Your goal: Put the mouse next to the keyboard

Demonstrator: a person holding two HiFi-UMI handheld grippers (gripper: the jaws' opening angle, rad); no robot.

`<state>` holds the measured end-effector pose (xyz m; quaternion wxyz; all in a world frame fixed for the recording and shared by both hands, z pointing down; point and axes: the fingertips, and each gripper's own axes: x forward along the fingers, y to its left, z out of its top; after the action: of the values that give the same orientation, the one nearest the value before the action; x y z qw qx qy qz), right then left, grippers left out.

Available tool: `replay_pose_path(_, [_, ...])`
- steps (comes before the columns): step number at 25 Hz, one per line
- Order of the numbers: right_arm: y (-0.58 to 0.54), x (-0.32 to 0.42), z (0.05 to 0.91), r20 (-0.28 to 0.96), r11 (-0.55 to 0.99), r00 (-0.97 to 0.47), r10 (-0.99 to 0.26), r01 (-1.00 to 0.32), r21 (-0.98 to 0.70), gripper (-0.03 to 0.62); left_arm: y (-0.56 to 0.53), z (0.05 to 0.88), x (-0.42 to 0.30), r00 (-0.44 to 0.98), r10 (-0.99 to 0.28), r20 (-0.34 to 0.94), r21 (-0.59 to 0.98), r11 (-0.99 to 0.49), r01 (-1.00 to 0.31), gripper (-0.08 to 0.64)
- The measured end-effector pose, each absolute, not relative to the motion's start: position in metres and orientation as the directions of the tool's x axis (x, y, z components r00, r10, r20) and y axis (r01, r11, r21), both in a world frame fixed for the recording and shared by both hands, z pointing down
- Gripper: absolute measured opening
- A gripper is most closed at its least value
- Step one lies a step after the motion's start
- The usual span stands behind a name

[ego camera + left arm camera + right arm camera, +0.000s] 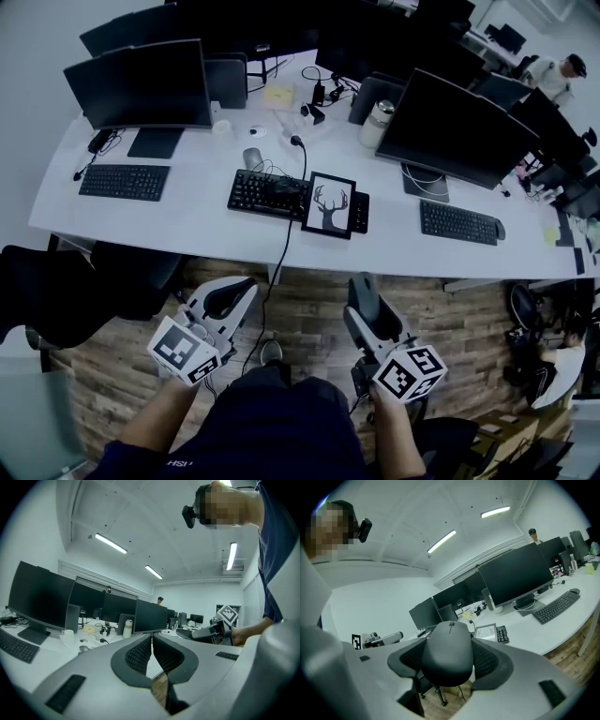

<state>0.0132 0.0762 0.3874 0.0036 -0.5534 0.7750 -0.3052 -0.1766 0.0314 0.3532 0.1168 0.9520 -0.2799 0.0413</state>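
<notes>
My right gripper (449,662) is shut on a black mouse (447,652), which fills the space between its ribbed pads. In the head view this gripper (364,305) hangs in front of the white desk (197,225), over the wooden floor. My left gripper (228,298) hangs level with it on the left. Its jaws (152,654) are pressed together with nothing between them. A black keyboard (272,194) lies mid-desk, with a framed deer picture (329,204) lying across its right part. The frame (486,632) also shows beyond the mouse.
Two more keyboards lie at the left (124,181) and the right (459,222) of the desk. A grey mouse (252,157) sits behind the middle keyboard. Monitors (141,86), a bottle (378,124) and cables crowd the back. Office chairs (56,291) stand below the desk edge.
</notes>
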Motion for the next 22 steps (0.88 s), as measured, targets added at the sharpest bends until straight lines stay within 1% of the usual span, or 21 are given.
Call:
replay_pose_path(11, [0.057,0.018,0.395,0.339,0.184,-0.377,-0.862,-0.855,-0.485,0.299,0.010,0.358,-0.169,0.850,-0.506,0.148,0.205,-0.825,-0.527,0.034])
replay_pose_path(22, [0.023,0.041,0.399,0.335,0.193,-0.389,-0.858,-0.849,-0.492,0.299,-0.019,0.361,-0.145,0.844,-0.512,0.158,0.197,-0.822,-0.535,0.034])
